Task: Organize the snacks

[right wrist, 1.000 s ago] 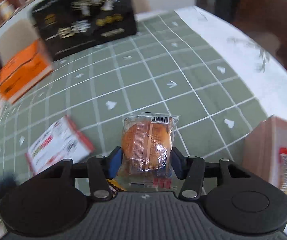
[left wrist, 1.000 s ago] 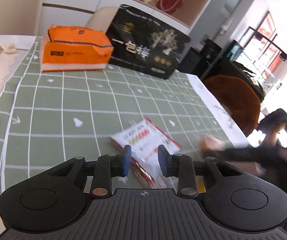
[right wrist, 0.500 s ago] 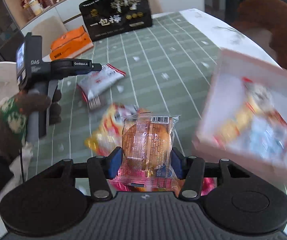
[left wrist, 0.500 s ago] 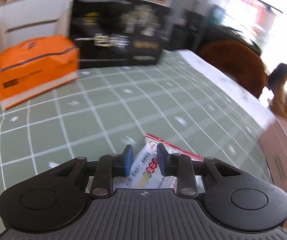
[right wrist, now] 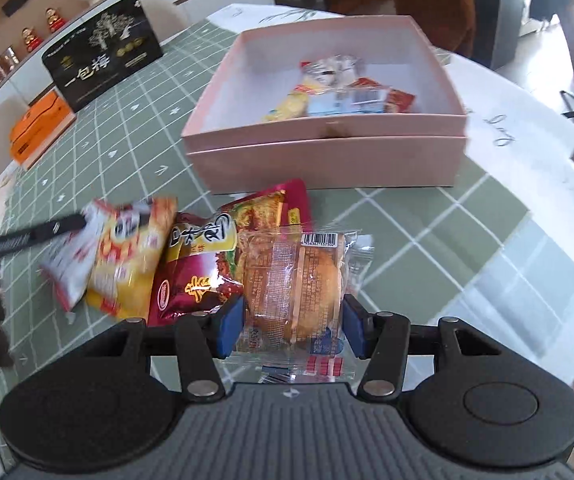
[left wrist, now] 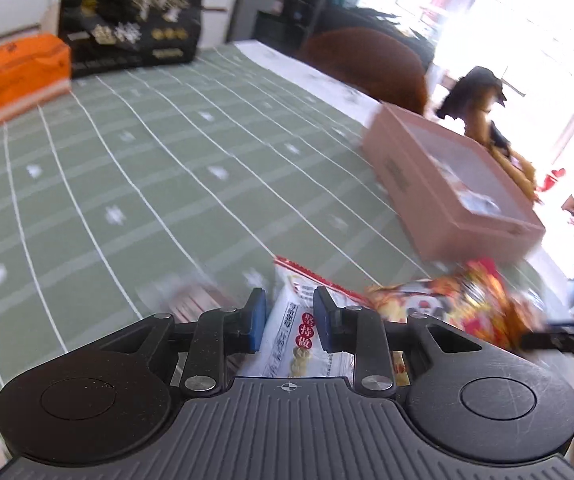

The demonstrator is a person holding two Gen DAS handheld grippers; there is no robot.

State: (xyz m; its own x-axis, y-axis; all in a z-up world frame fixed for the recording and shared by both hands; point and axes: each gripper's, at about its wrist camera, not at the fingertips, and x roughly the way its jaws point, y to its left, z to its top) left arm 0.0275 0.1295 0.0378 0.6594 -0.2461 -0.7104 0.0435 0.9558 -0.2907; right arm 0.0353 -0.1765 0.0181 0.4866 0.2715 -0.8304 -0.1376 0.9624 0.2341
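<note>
Pink box nearer — green checked tablecloth

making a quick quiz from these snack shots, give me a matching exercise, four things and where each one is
Things:
1. wrapped bun
2. white packet
3. pink box
4. orange tissue box

Places:
A. far end of the green tablecloth, beside the black gift box
B. between the left gripper's fingers
C. between the right gripper's fingers
D. just beyond the loose snacks

Pairs: 1-C, 2-B, 3-D, 4-A

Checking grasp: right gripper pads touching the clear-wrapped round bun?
Touching. Right wrist view: both blue pads of the right gripper press the sides of the clear-wrapped round bun.
</note>
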